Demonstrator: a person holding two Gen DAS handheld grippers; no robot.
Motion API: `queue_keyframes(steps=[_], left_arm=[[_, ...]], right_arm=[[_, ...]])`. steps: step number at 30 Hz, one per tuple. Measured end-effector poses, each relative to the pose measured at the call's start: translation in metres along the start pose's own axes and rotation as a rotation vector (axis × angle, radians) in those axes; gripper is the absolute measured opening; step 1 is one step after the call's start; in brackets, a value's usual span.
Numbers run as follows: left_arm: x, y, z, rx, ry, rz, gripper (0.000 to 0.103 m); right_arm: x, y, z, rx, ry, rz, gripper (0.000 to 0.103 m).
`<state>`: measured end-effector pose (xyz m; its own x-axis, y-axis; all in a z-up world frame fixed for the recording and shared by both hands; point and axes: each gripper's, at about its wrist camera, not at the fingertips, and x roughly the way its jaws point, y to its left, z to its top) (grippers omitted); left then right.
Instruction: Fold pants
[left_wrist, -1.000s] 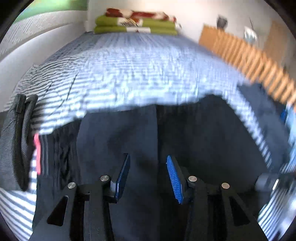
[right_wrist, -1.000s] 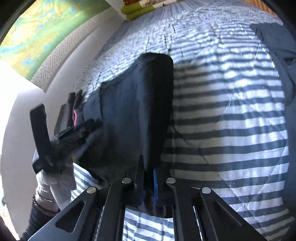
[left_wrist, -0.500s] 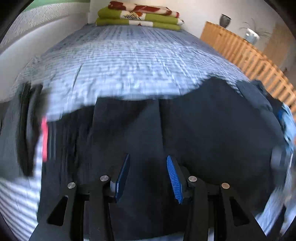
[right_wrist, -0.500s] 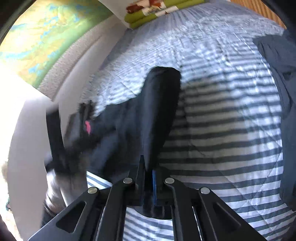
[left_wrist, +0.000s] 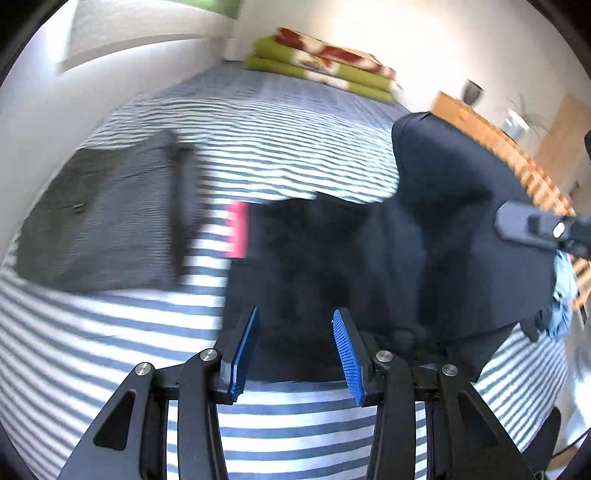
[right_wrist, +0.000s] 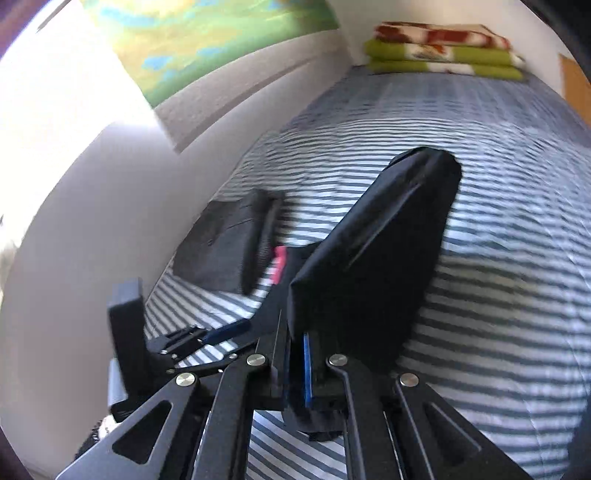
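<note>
Mid-fold, by my read. Landmark is the blue-and-white striped bedspread (left_wrist: 295, 147). Far left on it, near the wall: a folded grey fabric garment (left_wrist: 103, 221), flat, looks finished and is probably another pair. Just right of that, near the foot edge, lie the dark navy fabric pants (left_wrist: 424, 240), with a small pink tab (left_wrist: 237, 229) at their left edge; too blurred to read, can't tell whether it's a label. The left gripper (left_wrist: 295, 343) has its blue-padded jaws spread, nothing between them, hovering over the near hem. The right gripper (right_wrist: 297, 365) is clamped on a pants edge, holding that part lifted off the bedspread in a raised flap, so this fold isn't laid down yet. Left to do: drop the flap over the flat part, square it, likely one more fold. Far end of the bedspread: stacked green, red and white blankets (right_wrist: 443, 48). No legible writing or brands anywhere.
</note>
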<state>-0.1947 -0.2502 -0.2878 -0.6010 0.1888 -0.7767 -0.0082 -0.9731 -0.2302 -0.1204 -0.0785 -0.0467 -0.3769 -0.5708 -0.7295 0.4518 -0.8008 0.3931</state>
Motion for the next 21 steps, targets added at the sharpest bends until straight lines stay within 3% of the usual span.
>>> queue_keyframes(steps=[6, 9, 13, 15, 18, 20, 21], left_arm=[[-0.024, 0.084, 0.001, -0.152, -0.044, 0.042, 0.045], [-0.030, 0.114, 0.000, -0.195, -0.053, 0.063, 0.045], [-0.032, 0.134, 0.005, -0.215, -0.059, 0.078, 0.045], [-0.032, 0.134, 0.012, -0.216, -0.071, 0.068, 0.045], [-0.027, 0.125, 0.025, -0.206, -0.088, 0.036, 0.045], [-0.019, 0.112, 0.034, -0.178, -0.091, 0.012, 0.045], [-0.014, 0.101, 0.039, -0.153, -0.090, -0.004, 0.045]], right_arm=[[0.098, 0.060, 0.001, -0.118, 0.107, -0.033, 0.005], [0.155, 0.076, -0.007, -0.132, 0.179, -0.046, 0.005], [0.194, 0.086, -0.022, -0.178, 0.267, -0.039, 0.006], [0.187, 0.081, -0.024, -0.157, 0.277, 0.005, 0.009], [0.134, 0.060, -0.020, -0.083, 0.219, 0.129, 0.022], [0.083, 0.038, -0.018, -0.053, 0.095, 0.166, 0.037], [0.064, 0.026, -0.018, -0.048, 0.037, 0.130, 0.042]])
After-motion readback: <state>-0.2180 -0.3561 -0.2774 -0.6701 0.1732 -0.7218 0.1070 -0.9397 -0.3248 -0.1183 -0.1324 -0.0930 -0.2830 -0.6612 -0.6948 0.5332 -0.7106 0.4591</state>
